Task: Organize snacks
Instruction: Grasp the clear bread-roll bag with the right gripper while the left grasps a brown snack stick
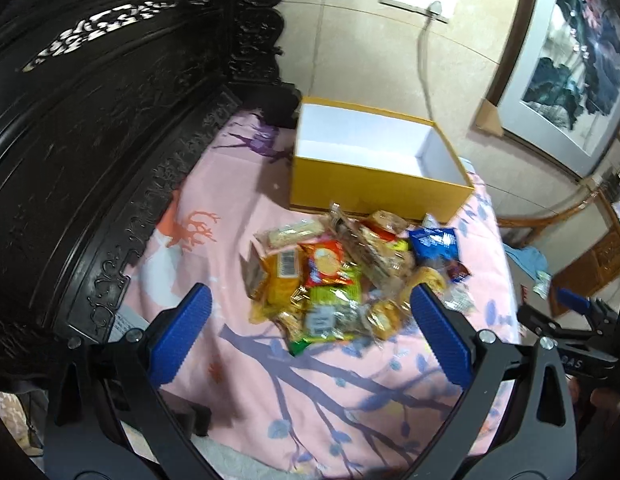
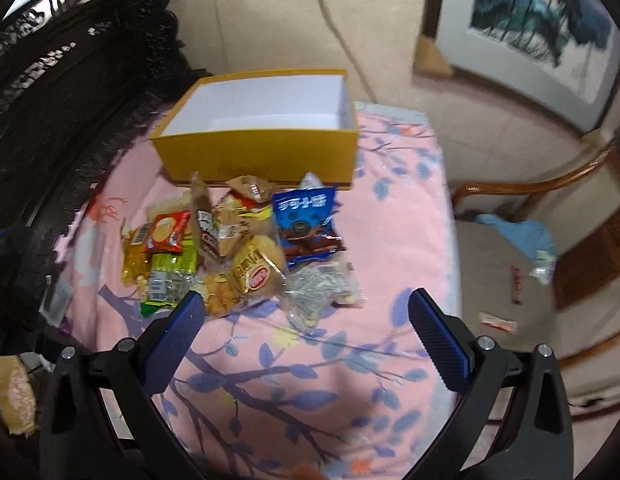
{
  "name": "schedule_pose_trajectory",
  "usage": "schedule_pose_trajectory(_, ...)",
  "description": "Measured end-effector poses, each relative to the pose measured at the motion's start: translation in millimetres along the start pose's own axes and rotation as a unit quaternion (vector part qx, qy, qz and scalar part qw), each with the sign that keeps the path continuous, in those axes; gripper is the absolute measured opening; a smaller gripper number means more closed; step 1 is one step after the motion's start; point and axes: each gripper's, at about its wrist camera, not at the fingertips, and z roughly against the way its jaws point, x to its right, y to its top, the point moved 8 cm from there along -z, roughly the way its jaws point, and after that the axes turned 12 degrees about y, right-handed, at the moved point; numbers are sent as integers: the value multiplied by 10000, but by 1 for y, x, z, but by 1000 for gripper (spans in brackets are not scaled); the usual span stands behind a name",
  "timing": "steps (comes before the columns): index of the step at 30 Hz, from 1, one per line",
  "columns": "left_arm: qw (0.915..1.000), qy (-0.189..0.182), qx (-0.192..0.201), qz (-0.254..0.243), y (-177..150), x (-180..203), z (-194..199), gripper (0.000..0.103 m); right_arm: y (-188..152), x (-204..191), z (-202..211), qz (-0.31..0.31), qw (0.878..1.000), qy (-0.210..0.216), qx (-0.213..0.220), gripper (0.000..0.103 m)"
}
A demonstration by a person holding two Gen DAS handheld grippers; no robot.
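Both my left tongs [image 1: 310, 320] and right tongs [image 2: 304, 318] gape wide and empty above the snack pile [image 2: 234, 240], which lies on the pink sheet [image 2: 389, 240] just before the open yellow box [image 2: 262, 152].

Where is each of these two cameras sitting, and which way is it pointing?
Left wrist view: sits on the left gripper, looking forward over the snack pile to the yellow box; its blue fingers show, and the right gripper at the right edge.
Right wrist view: sits on the right gripper, facing the same pile and box, with a wooden chair at its right.
Both share the pile, the box and the pink sheet.
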Motion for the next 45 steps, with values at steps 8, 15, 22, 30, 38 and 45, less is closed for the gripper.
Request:
schedule_pose_trajectory(8,9965,304,-630,450,-20,-22,-42,101,5,-8,-72,-26,9916,1273,-229,89)
schedule_pose_trajectory(15,9919,671,-906,584,-34,-34,-57,101,12,-29,-129,352,9823,1729,-628,79)
schedule_pose_trajectory(22,9876,839,-1131,700,-43,-36,-67,101,1,-28,-160,591,9794,1647,-1007,76)
schedule_pose_trajectory(30,9894,611,-1187,572,-35,-8,-84,101,-3,-28,-166,901,9794,1546,-939,54)
schedule_pose_trajectory(38,9921,-245,-1175,369,1,69,-117,101,2,-8,-124,1,9797,1922,-566,50)
schedule_pose_trajectory(45,9846,-601,-1595,381,11,128,-160,98,-5,11,-101,-475,9798,1887,-455,51)
